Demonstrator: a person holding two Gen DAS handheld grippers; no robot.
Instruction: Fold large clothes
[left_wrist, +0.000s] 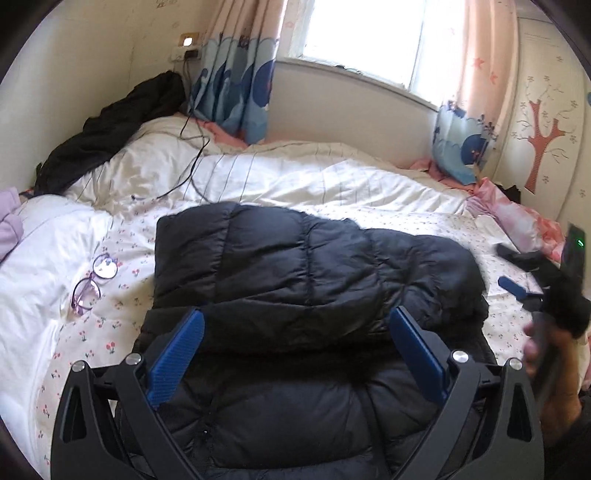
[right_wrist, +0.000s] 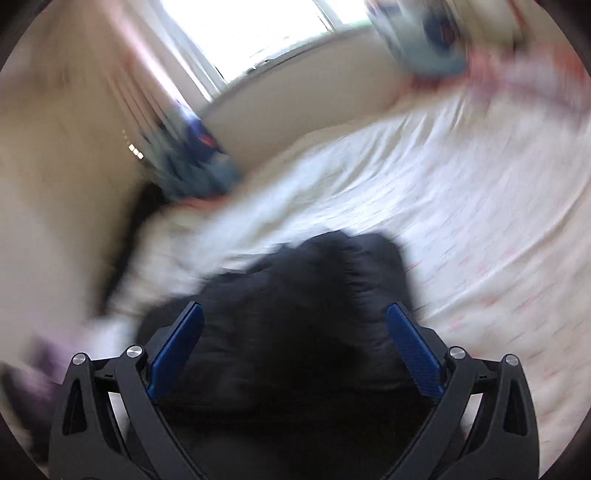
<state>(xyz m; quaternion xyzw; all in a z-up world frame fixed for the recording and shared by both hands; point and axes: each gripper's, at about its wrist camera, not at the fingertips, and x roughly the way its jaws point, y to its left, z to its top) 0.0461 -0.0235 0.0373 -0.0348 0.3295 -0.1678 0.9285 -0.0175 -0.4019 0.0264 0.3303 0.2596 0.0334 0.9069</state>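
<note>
A black puffer jacket (left_wrist: 306, 280) lies folded on the bed, its upper part doubled over the lower part. My left gripper (left_wrist: 297, 317) is open just above the jacket's near part, blue fingers wide apart, holding nothing. My right gripper (left_wrist: 524, 291) shows in the left wrist view at the right edge of the jacket, held by a hand. In the right wrist view, which is heavily blurred, the right gripper (right_wrist: 295, 317) is open above the same jacket (right_wrist: 325, 280) and empty.
The bed has a floral sheet (left_wrist: 122, 310) and a rumpled white duvet (left_wrist: 295, 177). Glasses (left_wrist: 94, 282) lie left of the jacket. A dark garment (left_wrist: 110, 129) and a cable (left_wrist: 192, 162) lie at the back left. A pink pillow (left_wrist: 517, 218) is at the right.
</note>
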